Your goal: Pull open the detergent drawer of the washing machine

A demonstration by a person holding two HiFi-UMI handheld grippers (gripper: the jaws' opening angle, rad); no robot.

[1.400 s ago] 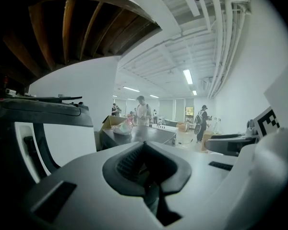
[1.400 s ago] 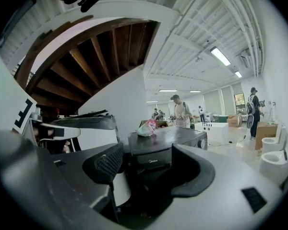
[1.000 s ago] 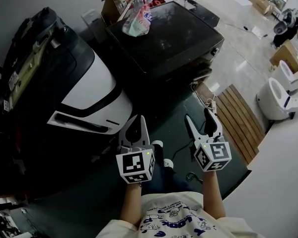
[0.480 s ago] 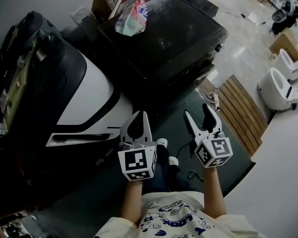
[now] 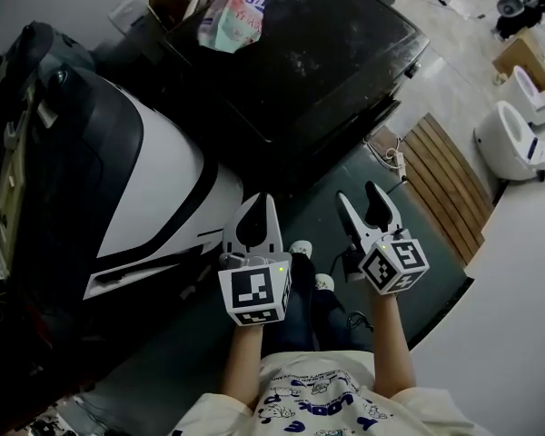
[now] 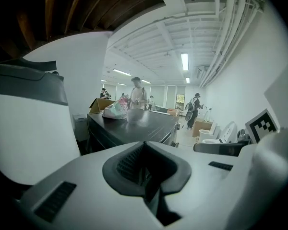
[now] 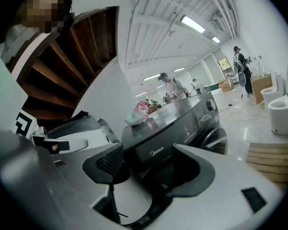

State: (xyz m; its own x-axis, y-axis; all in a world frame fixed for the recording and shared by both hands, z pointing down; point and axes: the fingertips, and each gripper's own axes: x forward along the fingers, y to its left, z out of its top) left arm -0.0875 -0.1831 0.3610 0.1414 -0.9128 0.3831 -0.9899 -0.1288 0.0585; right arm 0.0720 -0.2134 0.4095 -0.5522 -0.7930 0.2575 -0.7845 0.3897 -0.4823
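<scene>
**A:** Log check. Left tool (image 5: 256, 200)?

**B:** I read its 2 jaws as pressed together, nothing between them. The right tool (image 7: 151, 169) is spread and empty (its own view frames the machine's front between the jaws).

**A:** Target?

**B:** The dark washing machine (image 5: 300, 62) stands ahead of both tools, well apart from them, with a pink bag (image 5: 225, 16) on its top. The front panel (image 7: 182, 128) looks flush; I cannot pick out the detergent drawer's edge. A white-and-black appliance (image 5: 154, 180) stands just beside it, on the left tool's side.
</scene>
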